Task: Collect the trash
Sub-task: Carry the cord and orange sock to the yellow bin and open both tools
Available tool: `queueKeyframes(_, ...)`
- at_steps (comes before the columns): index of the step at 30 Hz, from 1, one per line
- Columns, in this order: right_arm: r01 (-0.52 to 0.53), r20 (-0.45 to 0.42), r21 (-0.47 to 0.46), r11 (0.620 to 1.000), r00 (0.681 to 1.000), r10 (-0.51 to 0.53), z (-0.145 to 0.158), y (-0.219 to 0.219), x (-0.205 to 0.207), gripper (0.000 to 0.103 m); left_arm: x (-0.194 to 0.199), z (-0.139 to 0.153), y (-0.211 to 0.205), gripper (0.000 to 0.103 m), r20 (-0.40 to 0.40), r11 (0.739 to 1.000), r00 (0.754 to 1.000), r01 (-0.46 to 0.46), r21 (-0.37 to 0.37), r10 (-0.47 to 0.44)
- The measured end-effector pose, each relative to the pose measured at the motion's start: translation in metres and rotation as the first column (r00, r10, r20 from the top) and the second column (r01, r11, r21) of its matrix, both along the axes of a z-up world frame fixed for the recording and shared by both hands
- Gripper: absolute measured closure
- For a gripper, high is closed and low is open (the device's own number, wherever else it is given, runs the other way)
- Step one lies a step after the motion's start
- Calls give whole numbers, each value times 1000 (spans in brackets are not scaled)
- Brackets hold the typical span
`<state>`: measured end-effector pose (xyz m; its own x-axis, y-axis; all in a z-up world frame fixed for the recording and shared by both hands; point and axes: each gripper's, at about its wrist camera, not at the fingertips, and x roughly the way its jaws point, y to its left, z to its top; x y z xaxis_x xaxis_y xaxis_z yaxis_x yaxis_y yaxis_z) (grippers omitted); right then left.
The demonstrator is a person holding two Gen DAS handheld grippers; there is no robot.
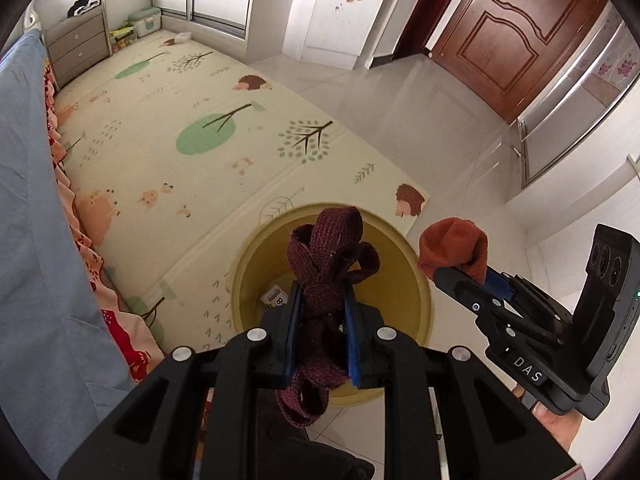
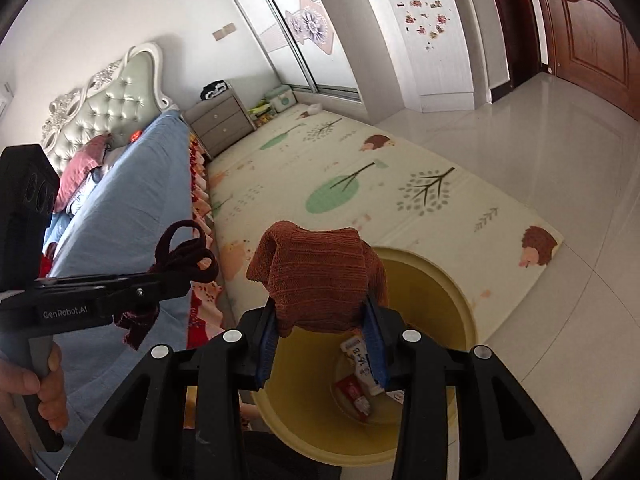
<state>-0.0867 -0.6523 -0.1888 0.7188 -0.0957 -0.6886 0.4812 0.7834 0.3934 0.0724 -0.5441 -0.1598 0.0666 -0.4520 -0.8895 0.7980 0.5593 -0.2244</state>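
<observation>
A yellow bin point(image 1: 404, 280) point(image 2: 436, 296) stands on the floor at the corner of the play mat, directly below both grippers. My left gripper point(image 1: 322, 304) point(image 2: 180, 276) is shut on a bunched dark maroon strap point(image 1: 326, 248) point(image 2: 186, 250), whose loops stick out past the fingertips above the bin's mouth. My right gripper point(image 2: 320, 324) point(image 1: 470, 274) is shut on a crumpled rust-orange cloth point(image 2: 320, 276) point(image 1: 452, 246), held over the bin's near rim. Paper wrappers point(image 2: 360, 368) point(image 1: 275, 298) lie on the bin's bottom.
A patterned play mat point(image 1: 208, 168) covers the floor beside a bed with a blue sheet point(image 1: 36, 220) point(image 2: 132, 184). A grey nightstand point(image 1: 78, 46) stands at the far end. Tiled floor point(image 1: 432, 128), a white cabinet point(image 2: 424, 36) and a brown door point(image 1: 516, 32) lie to the right.
</observation>
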Motion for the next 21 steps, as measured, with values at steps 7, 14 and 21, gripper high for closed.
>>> queueKeyframes(7,15,-87,21,1000,996,-13,-37,-9,3,62,1,-29,-34,82,-31,995,996,84,49,-83)
queueKeyframes(14,54,-138,8,999,989,-52,-54,-18,3,40,-7,-62,-47,14,3,978,987,156,136,-158)
queueKeyframes(21,77,-160,25,997,985,-72,-59,-21,-2,40,-8,-58,-49,14,67,975,984,152,161,-165)
